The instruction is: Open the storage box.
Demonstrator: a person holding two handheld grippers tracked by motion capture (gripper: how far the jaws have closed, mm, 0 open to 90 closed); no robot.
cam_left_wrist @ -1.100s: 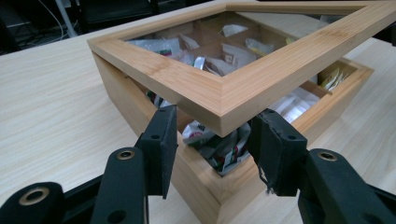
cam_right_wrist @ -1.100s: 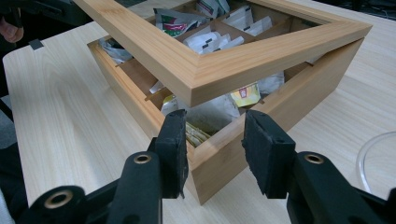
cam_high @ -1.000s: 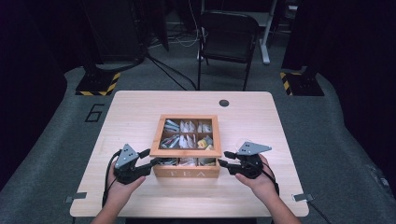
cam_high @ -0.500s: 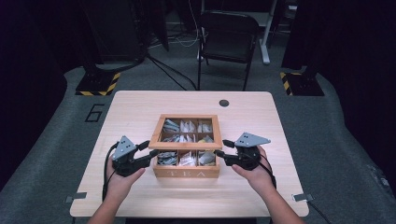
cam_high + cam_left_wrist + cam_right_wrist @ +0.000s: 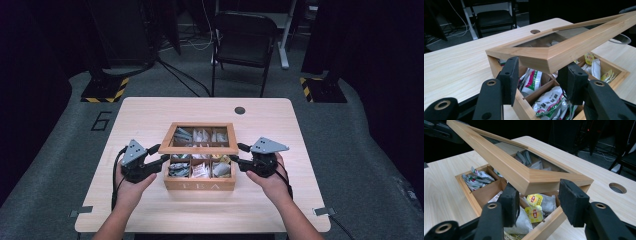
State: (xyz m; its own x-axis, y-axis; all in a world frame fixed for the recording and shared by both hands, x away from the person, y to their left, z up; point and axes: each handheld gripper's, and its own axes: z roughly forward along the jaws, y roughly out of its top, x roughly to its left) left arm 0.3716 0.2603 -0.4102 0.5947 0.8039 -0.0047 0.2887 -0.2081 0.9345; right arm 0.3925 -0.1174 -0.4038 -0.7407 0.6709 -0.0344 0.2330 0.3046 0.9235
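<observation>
The glass-paned lid tilts up off the wooden tea box at table centre, long axis left-right, its 2 near corners between the part-open left gripper and right gripper.

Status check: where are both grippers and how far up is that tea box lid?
Left gripper and right gripper at the lid's front corners. Lid part raised, tea bags exposed. Nothing in the way.

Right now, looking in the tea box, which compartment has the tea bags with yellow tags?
The front compartment on the right gripper's side of the tea box: its tea bags carry yellow tags. The other front compartments hold green-and-white sachets.
</observation>
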